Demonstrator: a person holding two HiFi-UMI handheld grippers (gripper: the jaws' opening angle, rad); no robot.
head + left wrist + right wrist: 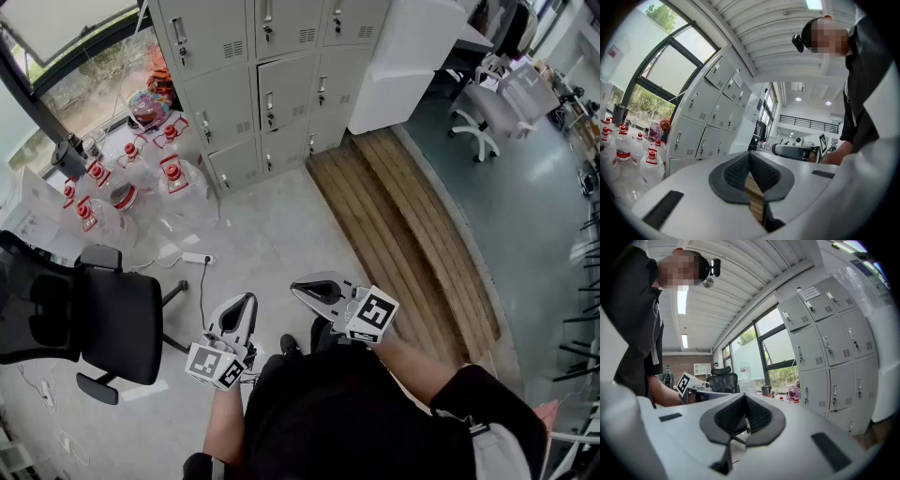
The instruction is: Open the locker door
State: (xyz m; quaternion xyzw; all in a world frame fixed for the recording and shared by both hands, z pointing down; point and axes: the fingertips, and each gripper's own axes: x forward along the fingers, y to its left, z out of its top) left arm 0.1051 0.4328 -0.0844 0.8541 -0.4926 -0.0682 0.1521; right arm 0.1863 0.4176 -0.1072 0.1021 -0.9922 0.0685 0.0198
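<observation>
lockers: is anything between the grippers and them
Nothing visible: open floor lies between the left gripper, the right gripper and the lockers; bottles and chair stand off left, wooden step off right.

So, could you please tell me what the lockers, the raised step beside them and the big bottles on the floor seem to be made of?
The lockers are probably painted sheet metal: a matte light grey finish, pressed vent slots and shiny handles. The step looks like brown wooden planks, with parallel board lines showing. The bottles appear to be clear plastic, with see-through walls and red caps.
</observation>
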